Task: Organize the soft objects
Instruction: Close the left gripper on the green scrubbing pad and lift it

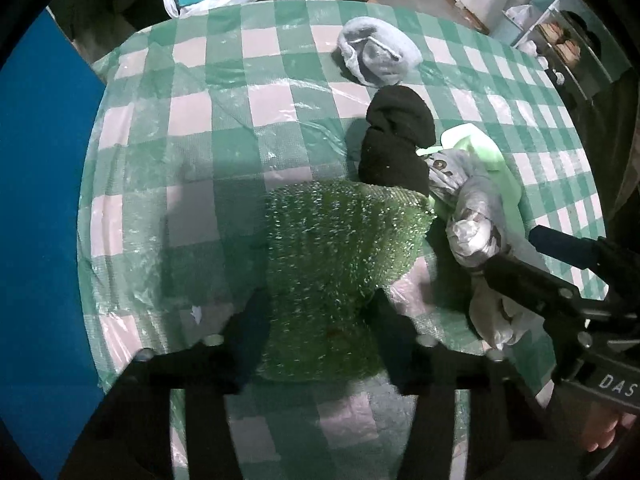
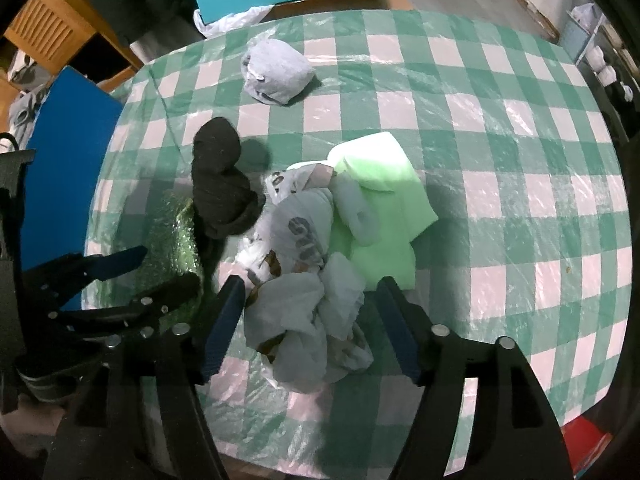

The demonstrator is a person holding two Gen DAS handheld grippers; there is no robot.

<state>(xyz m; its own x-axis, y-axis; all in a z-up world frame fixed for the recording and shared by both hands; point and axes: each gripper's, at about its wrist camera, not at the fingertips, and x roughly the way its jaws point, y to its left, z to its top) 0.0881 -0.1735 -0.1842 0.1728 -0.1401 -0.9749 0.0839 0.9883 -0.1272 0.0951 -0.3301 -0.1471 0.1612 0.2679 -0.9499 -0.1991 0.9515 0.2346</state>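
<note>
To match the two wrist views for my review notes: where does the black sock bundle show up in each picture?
Left wrist view: the black sock bundle sits right of centre, just beyond the green sparkly cloth.
Right wrist view: the black sock bundle sits left of centre, beside the crumpled plastic bag.
Shared landmark: the grey rolled bundle lies farther back on the table in both.

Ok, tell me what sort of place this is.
Probably a room in a home, though it could be a small storeroom. A round table under a green checked cloth covered in clear plastic, white cups on a shelf to the right, and a wooden cabinet to the left suggest it.
</note>
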